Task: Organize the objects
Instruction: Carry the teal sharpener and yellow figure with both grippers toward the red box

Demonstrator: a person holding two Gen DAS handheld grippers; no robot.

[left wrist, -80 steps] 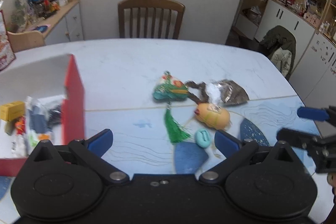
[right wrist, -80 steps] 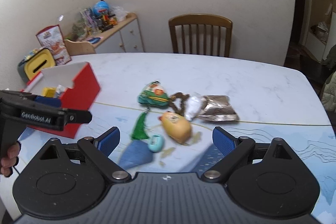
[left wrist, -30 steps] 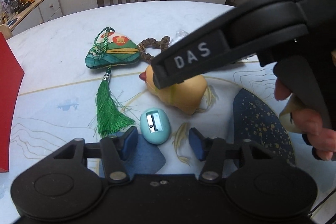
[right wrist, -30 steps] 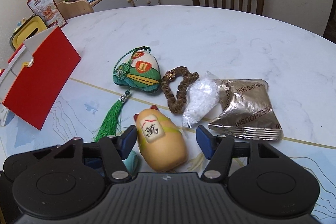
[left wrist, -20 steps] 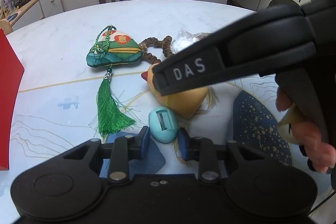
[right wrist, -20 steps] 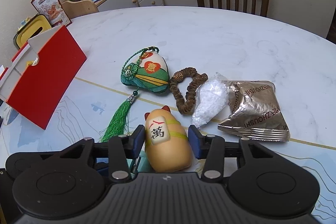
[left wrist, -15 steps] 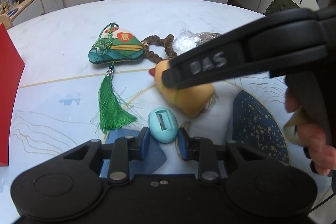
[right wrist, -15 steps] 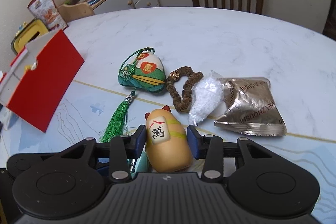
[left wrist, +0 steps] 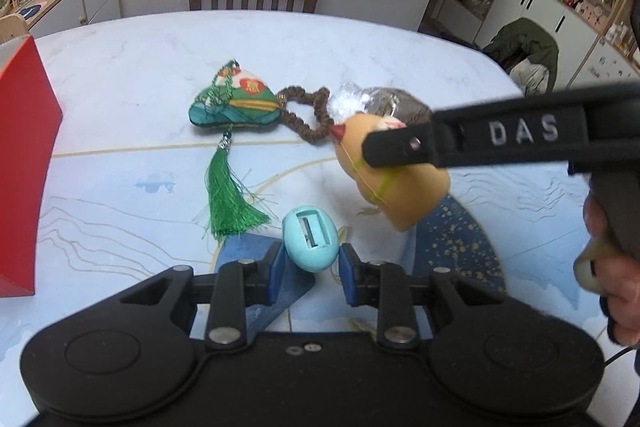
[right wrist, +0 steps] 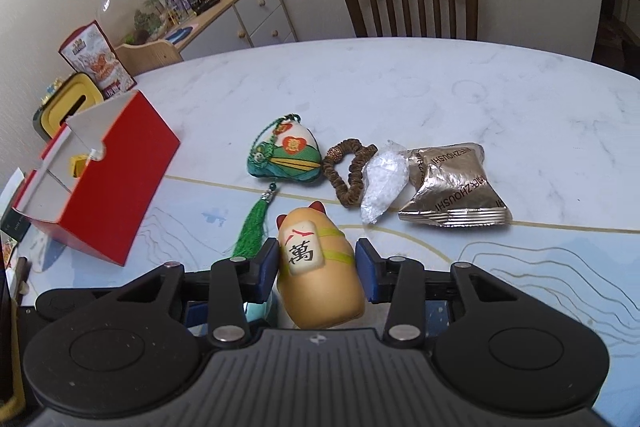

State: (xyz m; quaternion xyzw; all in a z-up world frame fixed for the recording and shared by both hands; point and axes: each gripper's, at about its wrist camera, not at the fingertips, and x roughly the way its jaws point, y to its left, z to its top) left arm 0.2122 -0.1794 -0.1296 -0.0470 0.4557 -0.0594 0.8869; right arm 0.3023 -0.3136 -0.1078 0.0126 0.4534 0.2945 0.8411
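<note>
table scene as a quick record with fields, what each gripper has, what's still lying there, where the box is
left gripper: shut on sharpener
right gripper: shut on cat figure
both jaws: have just been closing, each with its item between them
still on table: sachet, scrunchie, clear bag, foil packet
red box: open, left of the items, some things inside

My left claw (left wrist: pixel 308 269) pinches a teal egg-shaped sharpener (left wrist: pixel 309 242), slot facing up. My right claw (right wrist: pixel 318 269) grips a tan cat figurine (right wrist: pixel 320 279), clear of the bench (right wrist: pixel 400 83). A green tasselled sachet (right wrist: pixel 286 155), brown scrunchie (right wrist: pixel 348 173), clear bag (right wrist: pixel 384 179) and foil packet (right wrist: pixel 452 187) lie in a row; a red box (right wrist: pixel 116 183) sits left.
</note>
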